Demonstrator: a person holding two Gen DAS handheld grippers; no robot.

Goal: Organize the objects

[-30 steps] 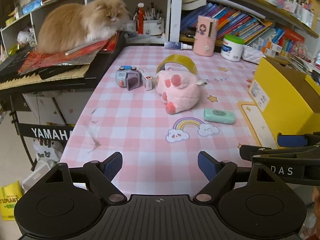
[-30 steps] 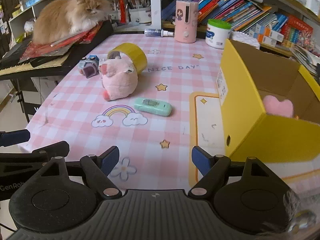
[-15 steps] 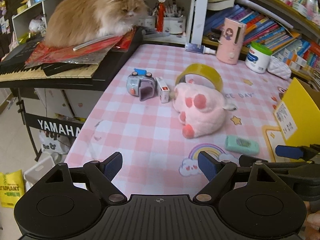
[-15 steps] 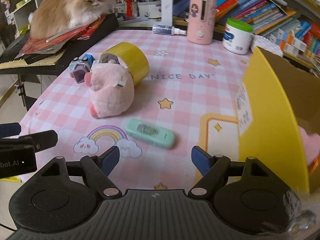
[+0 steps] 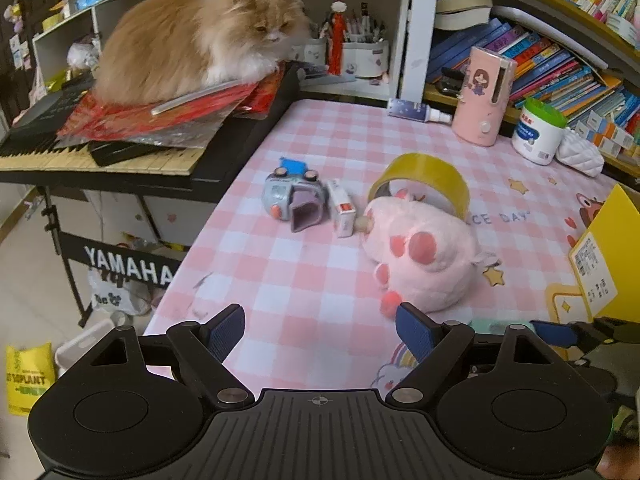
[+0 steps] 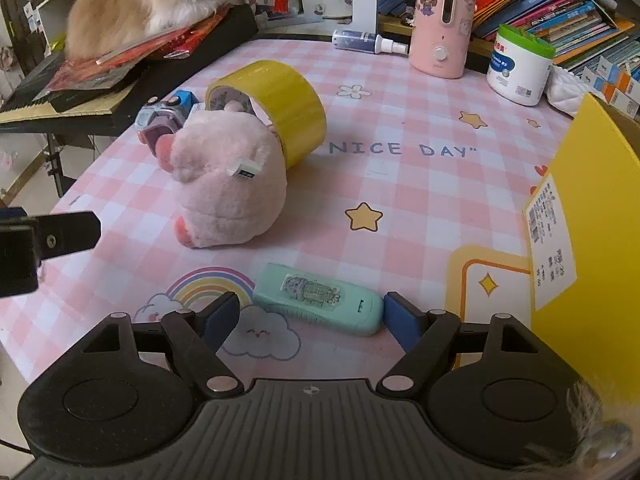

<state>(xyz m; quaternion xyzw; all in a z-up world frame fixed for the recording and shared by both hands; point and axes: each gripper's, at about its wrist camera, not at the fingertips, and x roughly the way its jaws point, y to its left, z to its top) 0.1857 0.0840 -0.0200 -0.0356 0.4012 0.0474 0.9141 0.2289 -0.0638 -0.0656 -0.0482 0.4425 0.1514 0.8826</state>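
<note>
Mint-green plastic case (image 6: 318,299) lies flat on the pink checked tablecloth (image 6: 400,208), just in front of the pink plush toy (image 6: 228,184). Right gripper (image 6: 312,316) straddles it with jaws released, apparently positioned for pickup. Left gripper (image 5: 320,330), likewise released, hovers near the plush, holding nothing.

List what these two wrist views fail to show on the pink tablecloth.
- Left wrist view: the mint green case is mostly hidden behind the left tongs.
- Right wrist view: the yellow box interior is cut off by the right edge.
- Both views: the pink plush toy faces away; its face is unseen.
- Label print on the box: too small.
</note>
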